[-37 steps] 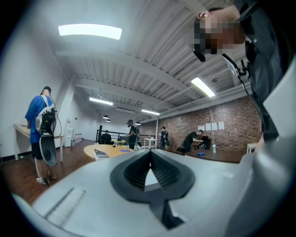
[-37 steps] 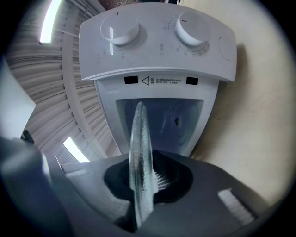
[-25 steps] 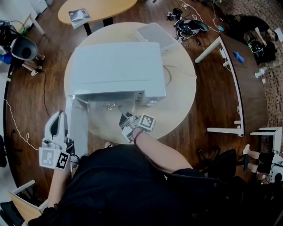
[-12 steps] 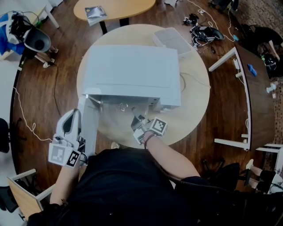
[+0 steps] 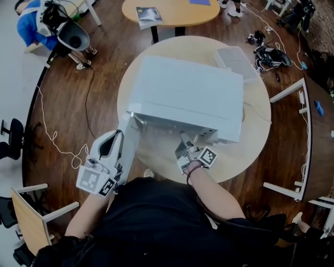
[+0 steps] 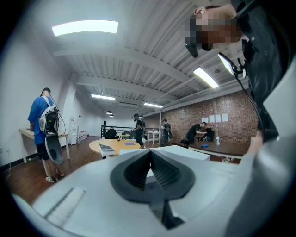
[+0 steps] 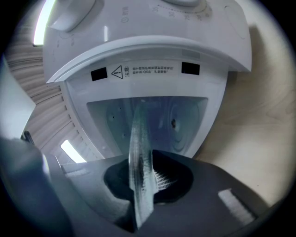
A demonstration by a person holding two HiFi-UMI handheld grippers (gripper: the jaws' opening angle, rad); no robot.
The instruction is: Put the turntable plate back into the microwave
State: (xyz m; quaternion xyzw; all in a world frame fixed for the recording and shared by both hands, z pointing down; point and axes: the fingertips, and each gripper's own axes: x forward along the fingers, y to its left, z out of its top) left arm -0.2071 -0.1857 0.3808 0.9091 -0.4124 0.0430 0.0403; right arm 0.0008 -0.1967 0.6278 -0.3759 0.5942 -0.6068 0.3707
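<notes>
A white microwave (image 5: 182,96) stands on a round wooden table (image 5: 253,138), its door (image 5: 127,142) swung open to the left. My right gripper (image 5: 183,144) is level at the mouth of the cavity, shut on the rim of the clear glass turntable plate (image 7: 139,157). In the right gripper view the plate stands edge-on between the jaws, with the cavity (image 7: 185,120) just beyond it. My left gripper (image 5: 110,144) is beside the open door, apart from the plate. Its jaws (image 6: 149,159) meet at the tips with nothing between them.
A flat white box (image 5: 236,61) lies on the table behind the microwave. An oval table (image 5: 172,11) with a magazine stands beyond. A person in blue (image 5: 36,26) is at the far left. White table frames (image 5: 292,104), cables and chairs (image 5: 31,219) ring the floor.
The head view has swung, so the microwave sits further right in the picture. Relative to the microwave, neither gripper has visibly moved, and the right one still holds the plate.
</notes>
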